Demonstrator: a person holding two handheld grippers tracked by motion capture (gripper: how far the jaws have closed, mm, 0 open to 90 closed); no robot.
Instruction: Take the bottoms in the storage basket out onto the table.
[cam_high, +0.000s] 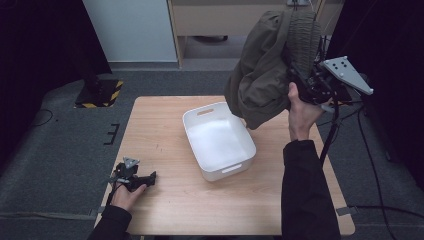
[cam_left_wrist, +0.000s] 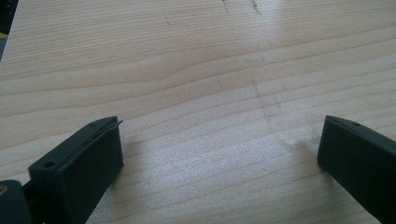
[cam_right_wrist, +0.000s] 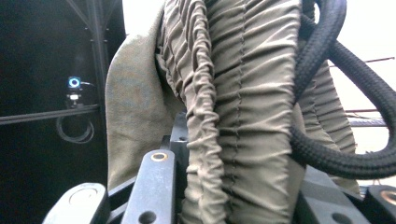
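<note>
Right gripper (cam_high: 300, 75) holds the garment (cam_high: 265, 70) high above the surface (cam_high: 165, 140), just beyond the white bin (cam_high: 220, 142)'s far right corner — jaws clamped on its gathered elastic band (cam_right_wrist: 238, 102).

Garment: soft, light, limp; hangs in folds, will bunch and drape over a rim. The ribbed band looks the firmest grip point (thick, less slippery).

Left gripper (cam_high: 134, 176) rests low on the surface, jaws wide, nothing between them.

A light wood-grain rectangular table (cam_high: 170, 200) is carrying a white rectangular plastic bin (cam_high: 218, 140) near its centre, with the left gripper (cam_high: 150, 178) resting at its near-left corner.
</note>
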